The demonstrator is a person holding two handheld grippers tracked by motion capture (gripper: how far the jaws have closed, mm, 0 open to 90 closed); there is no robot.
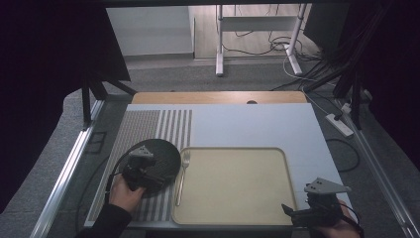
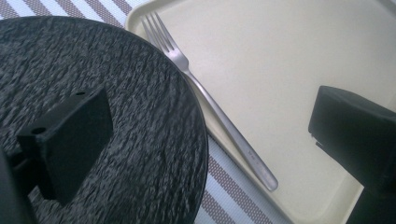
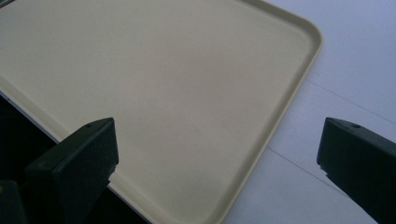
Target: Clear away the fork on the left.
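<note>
Fork [image 1: 182, 174] lies along tray's [image 1: 237, 218] left rim, seemingly inside.

Dim, soft light; dark edges

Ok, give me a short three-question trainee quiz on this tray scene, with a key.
1. True or false: the fork lies along the left edge of the tray.
2. What lies under the left gripper? A) a black plate B) a white bowl C) a cup
3. Fill in: the right gripper jaws are ____, with nothing between them.

Key: 1 true; 2 A, the black plate on the striped mat; 3 open.
</note>
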